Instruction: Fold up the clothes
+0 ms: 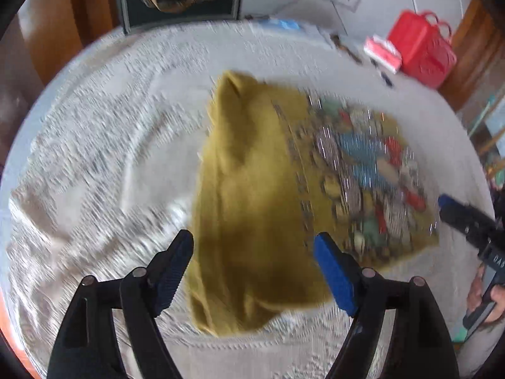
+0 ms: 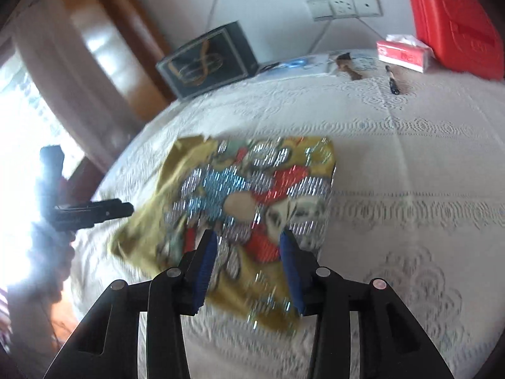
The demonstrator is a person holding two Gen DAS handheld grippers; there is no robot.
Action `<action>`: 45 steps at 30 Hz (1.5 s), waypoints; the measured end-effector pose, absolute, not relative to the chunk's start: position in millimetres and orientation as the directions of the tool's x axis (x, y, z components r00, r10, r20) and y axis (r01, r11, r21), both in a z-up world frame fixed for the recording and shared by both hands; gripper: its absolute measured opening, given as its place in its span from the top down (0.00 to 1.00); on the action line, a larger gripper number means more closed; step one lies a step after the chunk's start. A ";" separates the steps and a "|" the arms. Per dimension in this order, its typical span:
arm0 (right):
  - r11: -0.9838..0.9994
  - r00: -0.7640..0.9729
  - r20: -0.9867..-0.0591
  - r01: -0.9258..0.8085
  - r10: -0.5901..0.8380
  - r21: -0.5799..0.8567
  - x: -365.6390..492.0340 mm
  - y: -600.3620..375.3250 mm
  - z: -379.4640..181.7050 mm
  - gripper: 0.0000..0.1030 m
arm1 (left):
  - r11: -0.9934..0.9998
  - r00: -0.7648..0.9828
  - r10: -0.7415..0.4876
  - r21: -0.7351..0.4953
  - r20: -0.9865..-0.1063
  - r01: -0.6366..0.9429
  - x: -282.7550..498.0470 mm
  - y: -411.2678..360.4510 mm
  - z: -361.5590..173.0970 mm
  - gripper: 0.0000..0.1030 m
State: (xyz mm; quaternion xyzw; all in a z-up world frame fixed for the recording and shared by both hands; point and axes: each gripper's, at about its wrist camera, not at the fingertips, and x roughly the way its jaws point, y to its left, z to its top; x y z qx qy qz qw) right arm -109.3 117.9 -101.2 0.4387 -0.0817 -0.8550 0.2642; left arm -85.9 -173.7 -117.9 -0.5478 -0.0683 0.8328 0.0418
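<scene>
The white lace tablecloth [image 2: 394, 158] spreads under everything; on it lies the mustard-yellow garment [image 1: 252, 195], partly folded, its sequined cartoon print [image 2: 240, 195] facing up on the side toward my right; my left gripper [image 1: 254, 271] hovers over the plain yellow half, jaws spread wide, holding nothing; my right gripper [image 2: 249, 268] hangs over the print's near edge, jaws apart and empty; at the far edge stand a red plastic case [image 2: 454, 25], a dark box [image 2: 205, 60], a tissue pack [image 2: 404, 52] and a pen [image 2: 392, 80].
</scene>
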 end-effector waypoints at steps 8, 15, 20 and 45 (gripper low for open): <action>-0.885 -0.388 -0.820 0.376 -0.420 0.275 -92.1 116.8 -132.1 0.59 | -0.990 -0.371 0.086 -0.122 -0.925 0.074 -78.7 -179.9 -138.0 0.01; -0.893 -0.444 -0.777 0.273 -0.447 0.357 -113.4 146.0 -114.7 0.47 | -0.988 -0.412 0.123 -0.149 -0.903 0.032 -73.5 -170.1 -125.2 0.02; -0.918 -0.456 -0.797 0.212 -0.397 0.336 -143.7 146.3 -119.3 0.37 | -0.994 -0.428 0.088 -0.107 -0.900 0.021 -76.7 -165.1 -127.6 0.02; -0.947 -0.517 -0.819 0.307 -0.247 0.092 -151.4 82.5 -145.3 0.75 | -0.989 -0.501 0.119 -0.146 -0.857 0.014 -80.5 -142.4 -128.4 0.60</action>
